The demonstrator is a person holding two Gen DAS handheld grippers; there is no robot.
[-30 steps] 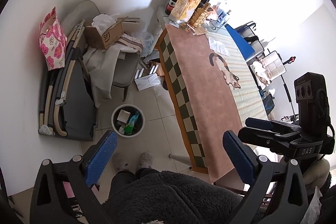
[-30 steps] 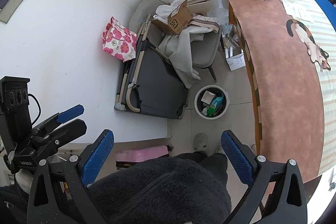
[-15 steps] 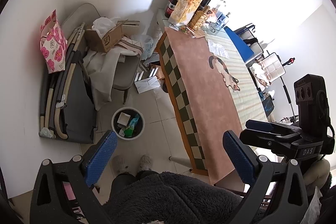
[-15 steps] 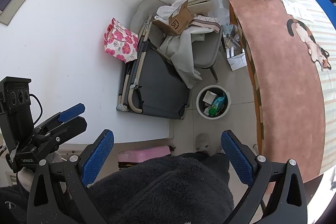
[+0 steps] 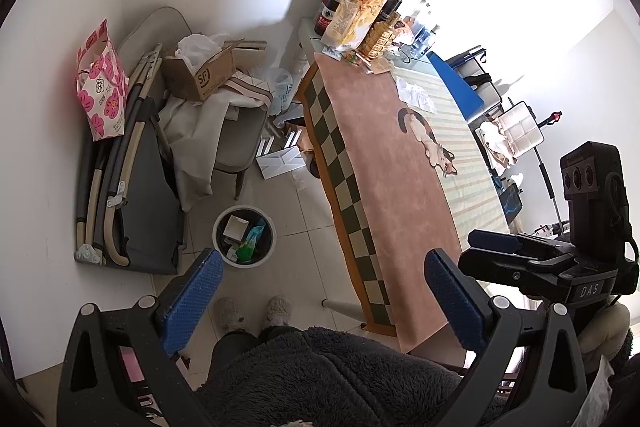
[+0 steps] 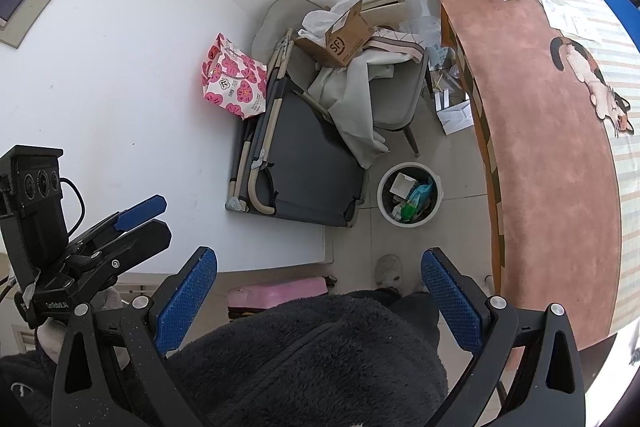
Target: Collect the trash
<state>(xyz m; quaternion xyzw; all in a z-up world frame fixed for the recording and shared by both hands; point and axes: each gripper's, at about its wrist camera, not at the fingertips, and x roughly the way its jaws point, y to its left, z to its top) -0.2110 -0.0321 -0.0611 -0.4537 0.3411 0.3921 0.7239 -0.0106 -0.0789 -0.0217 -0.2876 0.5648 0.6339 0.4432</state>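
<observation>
A round white trash bin (image 5: 244, 237) with several pieces of trash in it stands on the tiled floor beside the table; it also shows in the right wrist view (image 6: 410, 195). My left gripper (image 5: 320, 291) is open and empty, held high above the floor over my lap. My right gripper (image 6: 318, 287) is open and empty too, at the same height. The right gripper's body shows at the right of the left wrist view (image 5: 532, 259). Loose wrappers and papers (image 5: 416, 95) lie on the far part of the table.
A long table (image 5: 384, 179) with a pink cat cloth runs along the right. Bottles and a snack bag (image 5: 360, 15) stand at its far end. A chair with cloth and a cardboard box (image 5: 200, 73), a folded cot (image 5: 132, 195) and a pink flowered bag (image 5: 100, 91) line the wall.
Both views have shifted slightly, as the grippers drifted a little back and up. Both grippers stay open and empty.
</observation>
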